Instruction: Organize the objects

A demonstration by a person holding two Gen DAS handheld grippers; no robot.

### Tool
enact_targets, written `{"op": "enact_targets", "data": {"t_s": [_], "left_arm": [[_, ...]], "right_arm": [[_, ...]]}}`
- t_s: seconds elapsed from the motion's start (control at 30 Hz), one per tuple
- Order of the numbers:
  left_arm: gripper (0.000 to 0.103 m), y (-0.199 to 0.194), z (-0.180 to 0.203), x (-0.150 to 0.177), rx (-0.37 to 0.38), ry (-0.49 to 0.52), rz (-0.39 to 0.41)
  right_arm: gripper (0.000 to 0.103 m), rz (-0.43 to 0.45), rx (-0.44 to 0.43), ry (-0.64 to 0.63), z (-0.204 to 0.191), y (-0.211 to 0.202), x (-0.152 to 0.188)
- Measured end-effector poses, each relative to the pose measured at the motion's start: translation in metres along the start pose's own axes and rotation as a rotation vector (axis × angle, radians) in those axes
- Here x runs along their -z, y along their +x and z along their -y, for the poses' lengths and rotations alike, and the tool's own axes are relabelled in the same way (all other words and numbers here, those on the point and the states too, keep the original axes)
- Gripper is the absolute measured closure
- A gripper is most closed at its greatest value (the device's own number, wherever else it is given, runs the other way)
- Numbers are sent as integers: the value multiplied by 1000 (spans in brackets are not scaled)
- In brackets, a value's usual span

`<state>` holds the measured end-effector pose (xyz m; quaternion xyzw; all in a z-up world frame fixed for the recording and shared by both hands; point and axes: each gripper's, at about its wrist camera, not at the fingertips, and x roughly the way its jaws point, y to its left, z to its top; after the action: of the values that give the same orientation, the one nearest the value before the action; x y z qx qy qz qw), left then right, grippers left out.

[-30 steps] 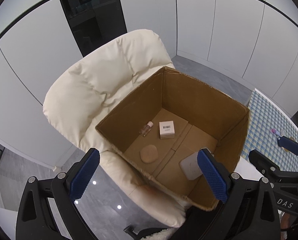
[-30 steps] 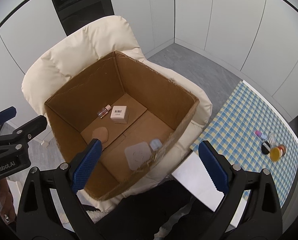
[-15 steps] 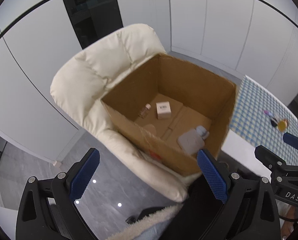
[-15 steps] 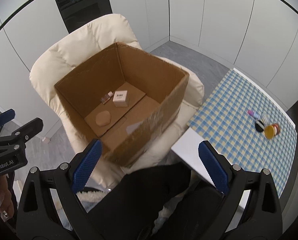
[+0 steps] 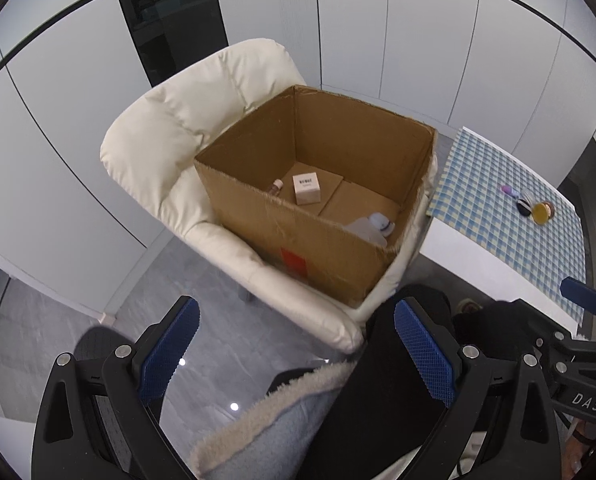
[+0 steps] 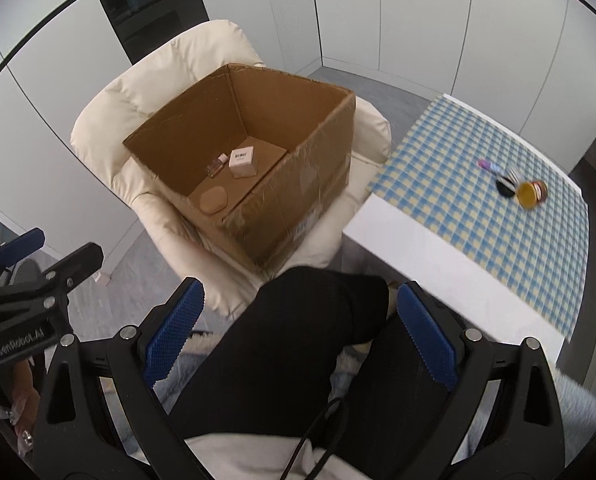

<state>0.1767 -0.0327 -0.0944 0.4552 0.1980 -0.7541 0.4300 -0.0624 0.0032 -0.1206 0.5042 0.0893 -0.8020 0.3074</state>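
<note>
White wall panels and a grey tiled floor (image 5: 218, 312) surround a cream padded armchair (image 5: 166, 148) bearing an open brown cardboard box (image 6: 298, 184), inside which lie a small white carton (image 6: 242, 159), a tiny glass vial (image 6: 217, 164) and a tan oval pad (image 6: 213, 200). Beside it, a blue-and-cream checked tablecloth (image 6: 497, 240) carries a yellow-lidded jar (image 6: 527, 194), a black round lid (image 6: 505, 187) and a purple-tipped tube (image 6: 487, 166). Both the left gripper (image 5: 296, 354) and the right gripper (image 6: 299, 338) hang spread wide with nothing between their blue pads, well short of the box, over the person's black-trousered lap (image 6: 298, 360).

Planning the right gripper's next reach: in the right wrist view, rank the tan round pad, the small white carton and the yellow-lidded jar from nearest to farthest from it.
1. Tan round pad, on the box floor, ahead-left of the right gripper.
2. Small white carton, deeper in the box.
3. Yellow-lidded jar, far right on the checked cloth.
</note>
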Motion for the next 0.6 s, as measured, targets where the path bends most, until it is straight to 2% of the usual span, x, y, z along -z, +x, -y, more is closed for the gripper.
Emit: {"op": "enact_targets", "data": {"t_s": [0.27, 0.43, 0.6], "left_arm": [[5, -9, -4, 31, 13, -4, -5], [5, -4, 4, 35, 31, 15, -28], [5, -3, 8, 35, 62, 17, -34]], "right_arm": [[4, -4, 22, 23, 0, -11, 46], [4, -34, 34, 17, -4, -10, 73], [4, -25, 30, 48, 1, -14, 78]]}}
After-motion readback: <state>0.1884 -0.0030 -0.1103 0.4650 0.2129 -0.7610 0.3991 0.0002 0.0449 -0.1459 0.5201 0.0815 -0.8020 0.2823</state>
